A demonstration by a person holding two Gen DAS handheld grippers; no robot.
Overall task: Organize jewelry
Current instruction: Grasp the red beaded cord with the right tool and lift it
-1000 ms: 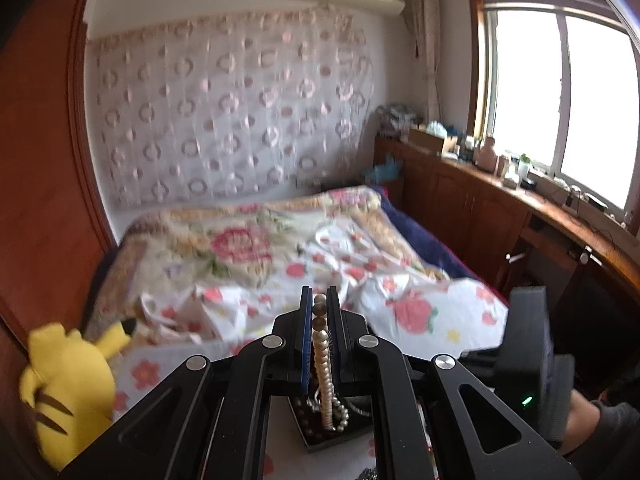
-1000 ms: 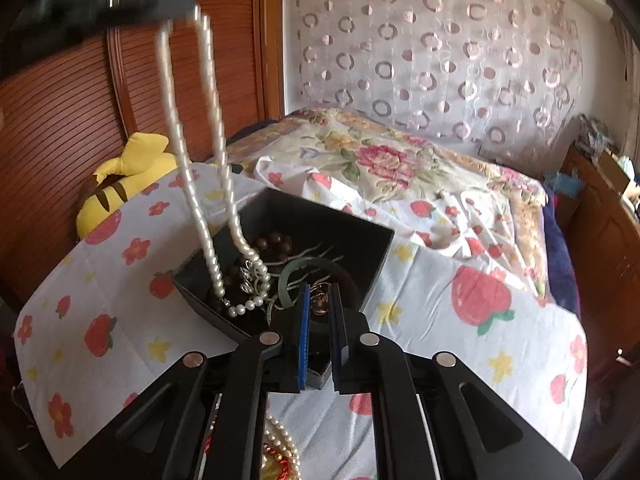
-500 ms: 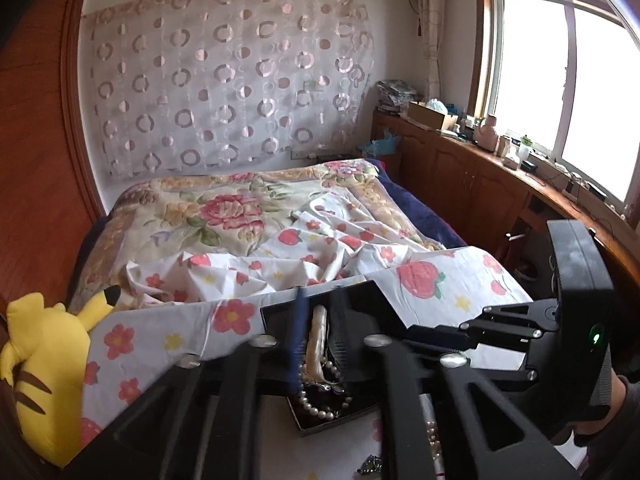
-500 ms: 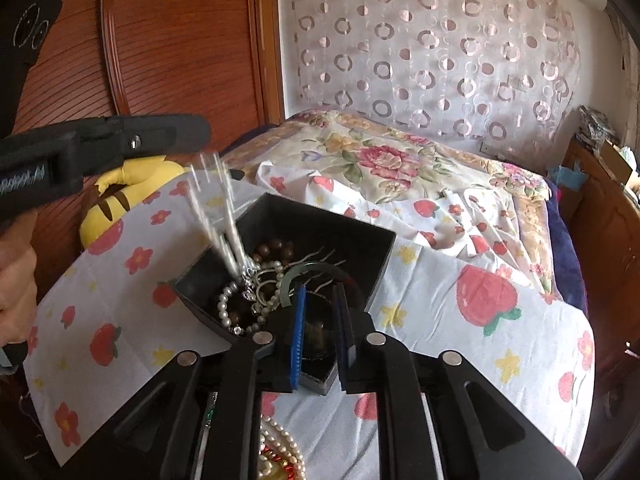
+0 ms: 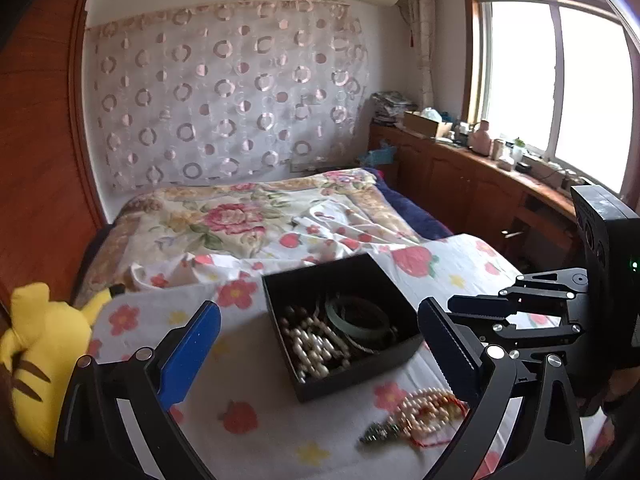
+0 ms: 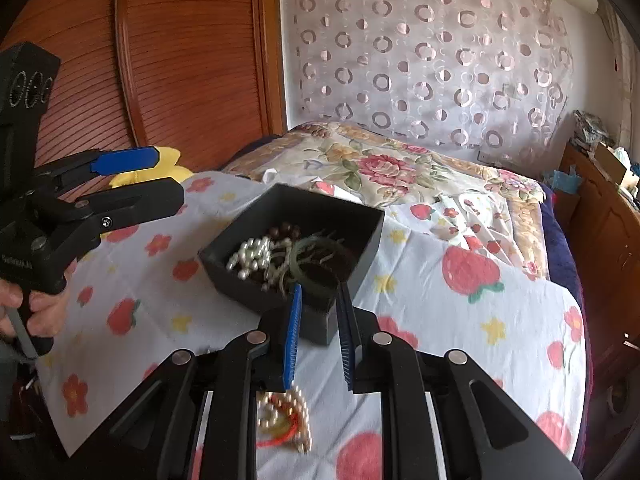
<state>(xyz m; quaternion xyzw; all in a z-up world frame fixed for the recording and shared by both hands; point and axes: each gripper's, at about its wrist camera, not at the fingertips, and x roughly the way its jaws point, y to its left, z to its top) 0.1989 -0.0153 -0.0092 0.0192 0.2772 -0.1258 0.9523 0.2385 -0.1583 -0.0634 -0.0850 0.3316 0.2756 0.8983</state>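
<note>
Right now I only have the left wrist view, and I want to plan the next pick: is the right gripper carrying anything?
Observer: No. The right gripper has nothing between its pads. Its jaws are opening, and the near corner of the black box shows in the gap.
Operator: Where is the bead pile relative to it?
Observer: The bead pile lies on the cloth beneath that gripper, on the near side of the box.
Operator: And my own gripper?
Observer: The left gripper, jaws opening and empty, is off the box's left side, held by a hand.
</note>
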